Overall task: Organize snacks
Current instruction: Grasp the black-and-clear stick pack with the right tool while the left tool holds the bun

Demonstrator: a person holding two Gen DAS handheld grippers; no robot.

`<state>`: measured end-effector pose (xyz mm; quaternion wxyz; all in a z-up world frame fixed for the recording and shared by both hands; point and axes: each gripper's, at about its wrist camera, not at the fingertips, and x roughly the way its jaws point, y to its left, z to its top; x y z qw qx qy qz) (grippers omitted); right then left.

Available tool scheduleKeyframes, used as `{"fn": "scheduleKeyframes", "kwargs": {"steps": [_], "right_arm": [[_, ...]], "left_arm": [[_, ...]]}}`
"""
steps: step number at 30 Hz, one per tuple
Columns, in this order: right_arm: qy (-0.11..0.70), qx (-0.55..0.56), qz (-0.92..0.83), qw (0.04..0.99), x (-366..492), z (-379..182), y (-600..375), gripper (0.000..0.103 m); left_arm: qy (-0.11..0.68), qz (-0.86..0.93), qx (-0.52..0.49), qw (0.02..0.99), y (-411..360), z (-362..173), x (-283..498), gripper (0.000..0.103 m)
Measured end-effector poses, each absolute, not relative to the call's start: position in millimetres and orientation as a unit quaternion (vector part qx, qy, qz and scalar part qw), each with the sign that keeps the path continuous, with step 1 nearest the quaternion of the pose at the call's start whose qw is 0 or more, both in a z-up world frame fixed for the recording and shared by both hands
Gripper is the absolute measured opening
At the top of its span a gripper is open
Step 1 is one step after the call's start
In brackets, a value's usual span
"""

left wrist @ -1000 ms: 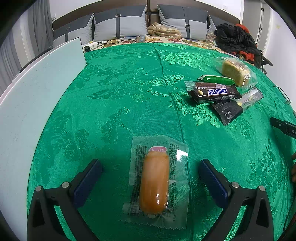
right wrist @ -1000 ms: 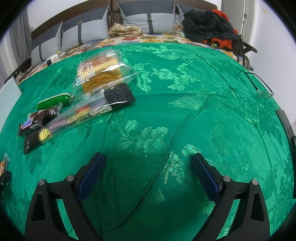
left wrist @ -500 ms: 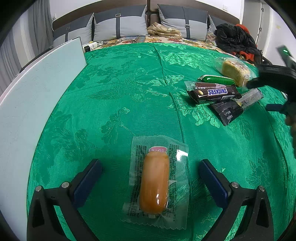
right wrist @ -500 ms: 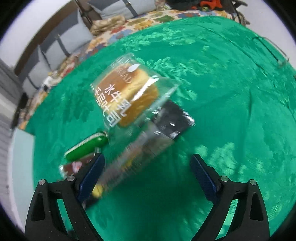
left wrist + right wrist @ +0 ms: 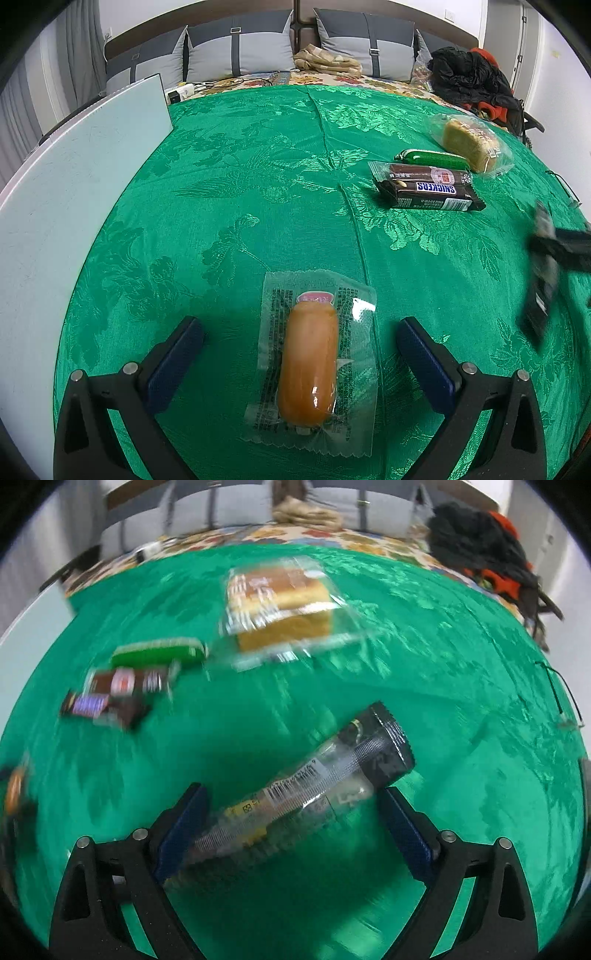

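My left gripper point(image 5: 299, 354) fingers gape wide around the wrapped sausage point(image 5: 308, 363), not touching; my right gripper point(image 5: 293, 829) fingers hold the long snack packet point(image 5: 314, 786).

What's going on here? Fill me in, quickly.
A person works two hand-held claws over a green patterned cloth. The left claw sits open astride an orange sausage in a clear wrapper lying on the cloth. The right claw has a long clear-and-black snack packet slanted between its fingers; blur hides whether it grips. A brown Snickers bar lies beyond.
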<state>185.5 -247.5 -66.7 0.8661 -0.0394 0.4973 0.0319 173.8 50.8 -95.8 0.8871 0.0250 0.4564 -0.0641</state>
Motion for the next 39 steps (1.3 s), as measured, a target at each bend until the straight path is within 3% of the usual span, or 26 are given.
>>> {"fn": "scheduleKeyframes", "kwargs": {"steps": [5,10,14,22,39], "right_arm": [[0.469,-0.078,0.024,0.879,159.6,-58.0,-288.9,0.095],[0.425,0.021,0.033,0.904,130.4,-30.0,-318.6,0.095],[0.43,0.062,0.027,0.9,111.0,-36.1,-316.8,0.095],[0.366,0.165,-0.063,0.913,53.6,-53.1,-335.8,0.095],[0.361,0.183,-0.061,0.913,35.4,-61.7,-349.5,0.095]], "left_arm": [[0.456,-0.064,0.025,0.887,51.2,-95.9,174.4,0.103],[0.456,-0.064,0.025,0.887,51.0,-95.8,174.3,0.103],[0.456,-0.064,0.025,0.887,51.2,-95.8,174.5,0.103],[0.456,-0.064,0.025,0.887,50.9,-95.8,174.3,0.103],[0.456,-0.064,0.025,0.887,50.5,-96.0,174.4,0.103]]}}
